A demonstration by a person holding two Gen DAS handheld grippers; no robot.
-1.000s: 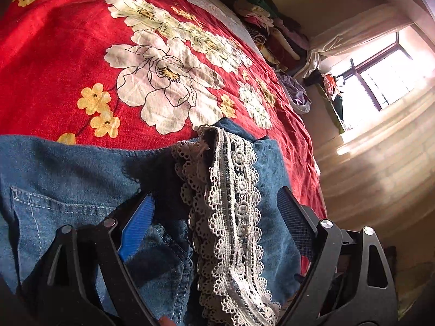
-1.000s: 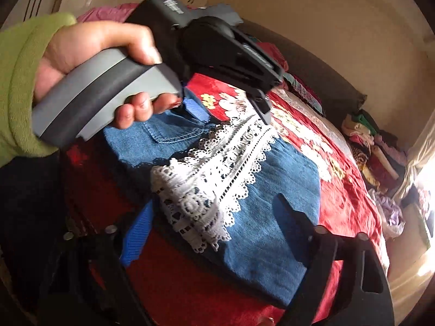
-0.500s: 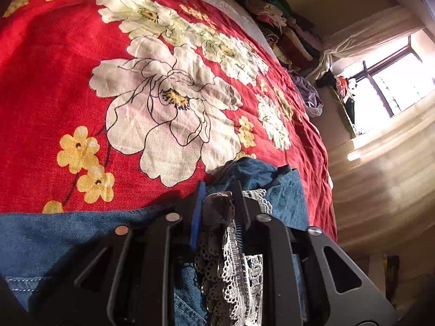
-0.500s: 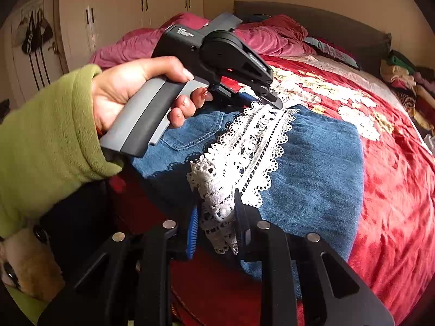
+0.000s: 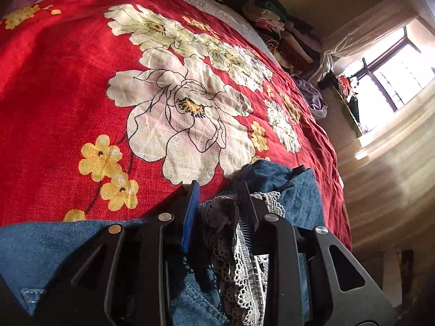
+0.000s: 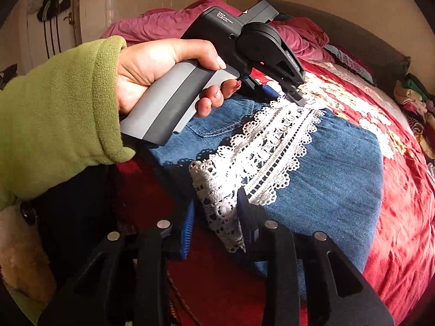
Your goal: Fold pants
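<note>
**Left tool** [image 5: 217, 190]: Jaws narrow and have just been opening. The bunched end of the lace [image 5: 221, 217] fills the gap, and the pads seem to press on it. Your hand [image 6: 152, 62], in a green sleeve [image 6: 54, 108], holds the handle and tips the nose down at the far end of the strip.

**Right tool** [image 6: 216, 201]: Jaws also narrow and have just been opening. The near end of the lace lies between them against the black pad. A dark gap shows on the blue-pad side, so this reads as a loose hold, not a clamp.

**Pants** [image 6: 339, 176]: Denim, already doubled over, flat on the bed [image 5: 68, 81] with the lace band running down the fold from one tool to the other. One pocket seam shows under your hand.

**Step in hand (judged)**: Taking both ends of the folded edge for the next fold.

**Handling notes**:
- Close the right tool firmly before you lift.
- Bite into the denim under the trim, not the lace alone, which is likely to stretch or slip.
- Raise both ends together at the same height and keep the edge taut between the tools.
- Carry it across in one pass so the layers do not slide apart.
</note>
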